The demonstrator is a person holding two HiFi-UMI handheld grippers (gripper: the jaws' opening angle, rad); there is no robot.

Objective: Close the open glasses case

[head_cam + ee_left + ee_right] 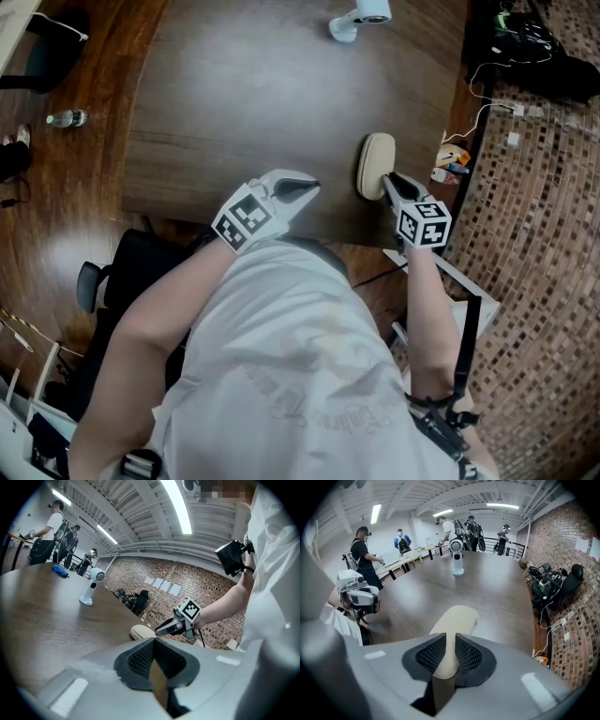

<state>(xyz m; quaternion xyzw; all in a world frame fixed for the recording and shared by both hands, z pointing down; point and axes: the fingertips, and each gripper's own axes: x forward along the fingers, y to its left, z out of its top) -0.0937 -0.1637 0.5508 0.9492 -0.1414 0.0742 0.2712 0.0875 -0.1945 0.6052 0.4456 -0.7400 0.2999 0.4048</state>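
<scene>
A beige glasses case [375,166] lies on the dark wooden table [244,103] near its front edge, with its lid down as far as I can tell. My right gripper [386,179] points steeply down at the case's near end. In the right gripper view the case [457,618] runs back between the two black pads [430,656], which press on its end. The left gripper view shows the case [142,631] with the right gripper [161,629] on it. My left gripper [309,185] hovers to the case's left, apart from it, its jaws together on nothing [153,641].
A white hair-dryer-like device [361,17] stands at the table's far side. Cables and dark bags [525,37] lie on the floor to the right, by a brick wall. A bottle [66,118] and a chair [89,281] are on the left. People stand beyond the table [361,555].
</scene>
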